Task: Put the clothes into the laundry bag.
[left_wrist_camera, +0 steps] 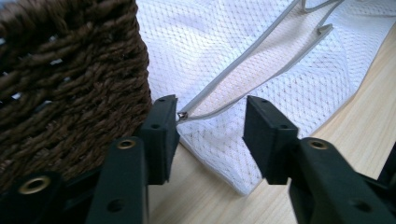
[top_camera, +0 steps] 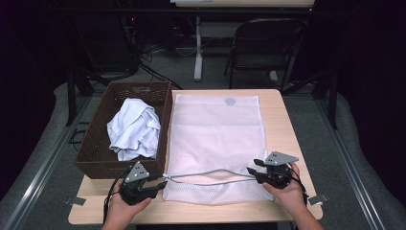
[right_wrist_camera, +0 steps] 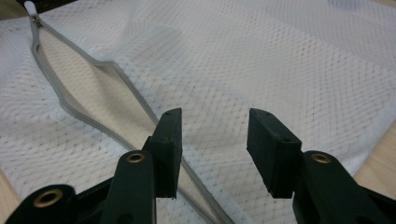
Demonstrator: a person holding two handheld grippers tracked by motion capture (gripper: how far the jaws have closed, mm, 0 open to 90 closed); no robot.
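Here, white mesh bag (top_camera: pixel 215 139) flat on worktop (top_camera: pixel 277 110), left gripper (top_camera: pixel 162 183) and right gripper (top_camera: pixel 253 168) both released at its near unzipped edge, brown basket (top_camera: pixel 98 143) left

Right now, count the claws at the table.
2. The left claw sits at the near left corner of the mesh bag; the right claw sits at its near right edge.
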